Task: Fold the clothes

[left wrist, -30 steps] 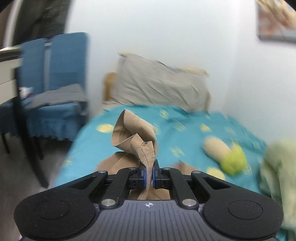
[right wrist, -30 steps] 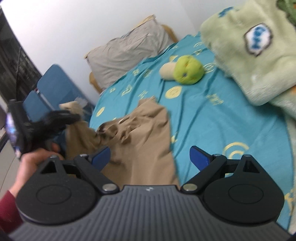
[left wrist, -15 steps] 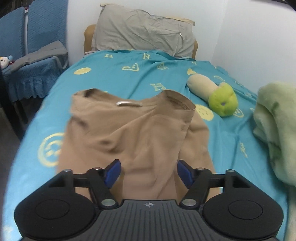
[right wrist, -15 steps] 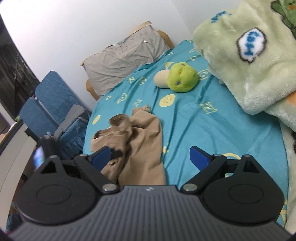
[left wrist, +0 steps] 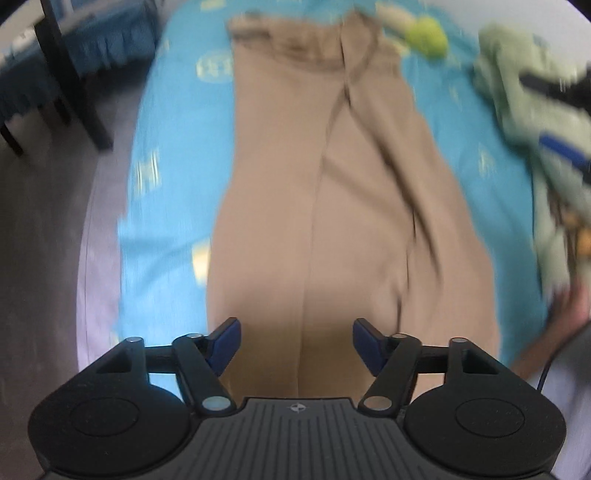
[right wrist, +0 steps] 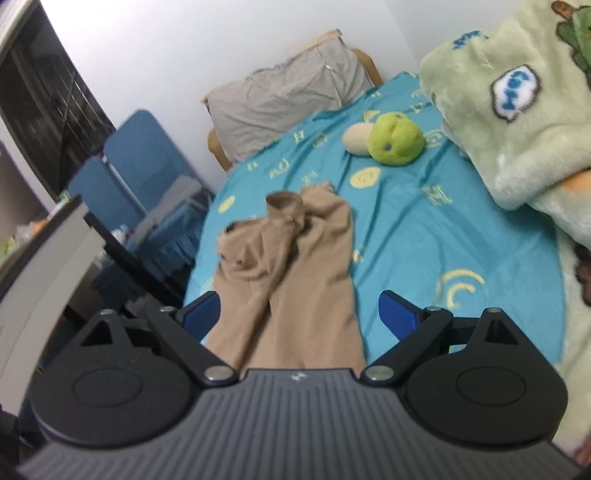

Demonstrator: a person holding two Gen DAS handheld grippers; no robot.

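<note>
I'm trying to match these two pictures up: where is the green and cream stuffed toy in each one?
Left wrist view: the stuffed toy is blurred at the top edge, right of the tan trousers.
Right wrist view: the toy lies right of centre in the upper half, beyond the trousers.
Shared landmark: the pale green blanket, on the right in both.

A home bedroom: a bed point(right wrist: 406, 229) in a teal patterned sheet, grey pillow point(right wrist: 280, 92), plush toy point(right wrist: 395, 138).

Trousers point(right wrist: 295, 266), toy point(right wrist: 395, 142), seemingly on bed point(right wrist: 406, 229)

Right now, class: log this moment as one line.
left gripper: open | right gripper: open | trousers: flat on bed, unfolded
</note>
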